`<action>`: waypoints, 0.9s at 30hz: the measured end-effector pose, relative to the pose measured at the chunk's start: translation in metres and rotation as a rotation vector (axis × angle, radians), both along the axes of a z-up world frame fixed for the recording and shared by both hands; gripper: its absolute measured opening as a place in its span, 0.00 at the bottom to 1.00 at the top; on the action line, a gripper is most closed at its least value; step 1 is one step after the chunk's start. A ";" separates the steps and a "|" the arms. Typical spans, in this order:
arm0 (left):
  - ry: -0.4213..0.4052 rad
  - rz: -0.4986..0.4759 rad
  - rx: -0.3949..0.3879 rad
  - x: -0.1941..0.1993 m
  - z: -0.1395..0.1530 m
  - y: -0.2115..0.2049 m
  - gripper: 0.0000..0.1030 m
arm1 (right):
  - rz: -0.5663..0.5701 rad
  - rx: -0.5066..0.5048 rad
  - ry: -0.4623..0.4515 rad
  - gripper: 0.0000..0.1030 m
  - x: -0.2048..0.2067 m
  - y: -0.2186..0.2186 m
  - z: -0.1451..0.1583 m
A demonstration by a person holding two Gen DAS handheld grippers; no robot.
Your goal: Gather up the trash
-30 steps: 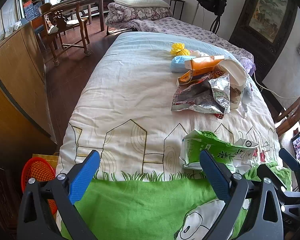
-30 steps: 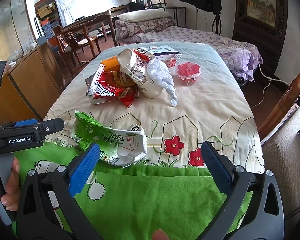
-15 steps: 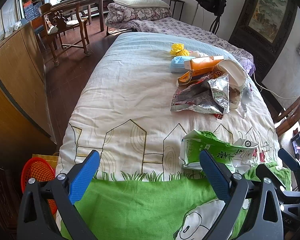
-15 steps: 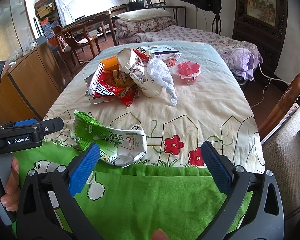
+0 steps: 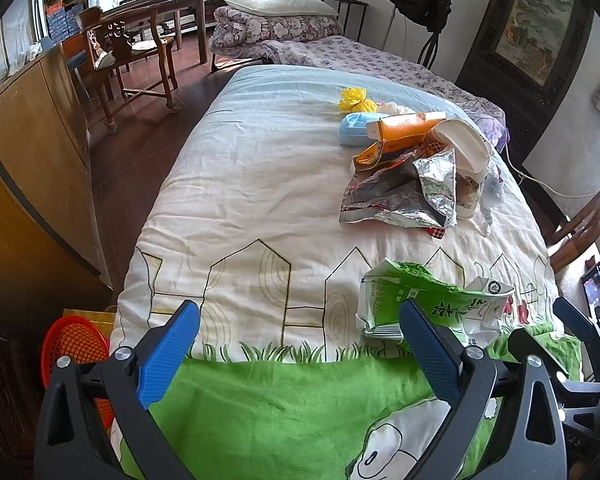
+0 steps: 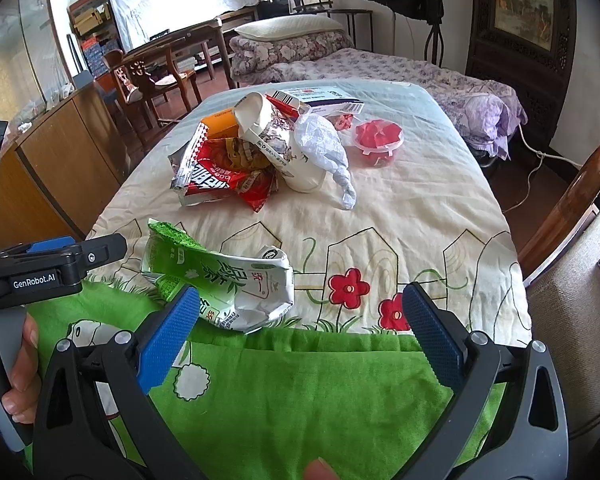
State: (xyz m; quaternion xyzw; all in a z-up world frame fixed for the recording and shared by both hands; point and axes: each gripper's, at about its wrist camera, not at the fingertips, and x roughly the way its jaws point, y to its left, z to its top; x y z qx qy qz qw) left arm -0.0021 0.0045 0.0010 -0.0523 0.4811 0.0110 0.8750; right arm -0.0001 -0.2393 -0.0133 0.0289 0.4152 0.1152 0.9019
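Left claw (image 5: pixel 300 336): fingers spread wide apart, nothing between them; hovers over the green foot end of the quilt (image 5: pixel 260 208).
Right claw (image 6: pixel 300 320): fingers likewise wide apart, empty; over the same green band, just right of the left claw.
Hand (image 6: pixel 22 376): grips the left claw's handle, seen at the left edge of the right wrist view.
Green carton (image 6: pixel 220 280): crushed, lying flat on the quilt just ahead of both claws; beside the right claw's left finger and just beyond the left claw's right finger. Touching neither, as far as I can tell.
Red basket (image 5: pixel 74 344): on the floor, off the bed's edge, left of the left claw.
Snack bag (image 6: pixel 220 176): red and foil, torn open, mid-bed, well ahead of the claws.
Paper cup (image 6: pixel 284 148): tipped on its side against the snack bag.
White crumpled wrapper (image 6: pixel 328 152): draped against the cup, right of it.
Orange box (image 5: pixel 408 128): behind the bag.
Red-filled clear tub (image 6: pixel 378 138): farther, right of the pile.
Blue mask (image 5: pixel 354 128), yellow wad (image 5: pixel 354 98): farthest, beyond the orange box.
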 end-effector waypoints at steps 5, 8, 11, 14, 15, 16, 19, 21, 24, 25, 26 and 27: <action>0.000 0.000 0.000 0.000 0.000 0.000 0.94 | 0.001 0.000 0.001 0.95 0.000 0.000 -0.001; 0.000 0.000 0.000 0.000 0.000 0.000 0.94 | 0.000 0.000 0.002 0.95 0.000 0.000 -0.001; -0.001 0.000 -0.001 0.000 0.000 0.000 0.94 | 0.000 -0.001 0.002 0.95 0.000 0.000 -0.001; 0.001 0.000 -0.002 0.000 0.000 0.000 0.94 | 0.001 -0.001 0.003 0.95 0.000 0.000 -0.001; 0.000 0.000 -0.002 0.000 0.000 0.000 0.94 | 0.001 -0.001 0.002 0.95 0.000 0.000 -0.001; 0.000 0.000 -0.001 0.000 0.000 0.000 0.94 | 0.001 -0.001 0.003 0.95 0.000 0.000 -0.001; 0.000 0.000 -0.001 0.000 0.000 0.000 0.94 | 0.001 0.000 0.003 0.95 0.000 0.000 0.000; -0.001 0.000 -0.002 0.000 0.000 0.000 0.94 | 0.001 -0.001 0.005 0.95 0.001 0.001 -0.004; 0.000 0.000 -0.002 0.000 0.000 0.000 0.94 | 0.000 -0.001 0.005 0.95 0.001 0.001 -0.003; -0.001 0.000 -0.002 0.000 0.000 0.000 0.94 | 0.001 -0.001 0.005 0.95 0.001 0.001 -0.003; -0.001 0.001 -0.002 0.000 0.000 0.000 0.94 | 0.001 -0.001 0.005 0.95 0.001 0.001 -0.004; 0.000 0.000 -0.002 0.000 0.000 0.001 0.94 | 0.001 -0.001 0.005 0.95 0.001 0.001 -0.004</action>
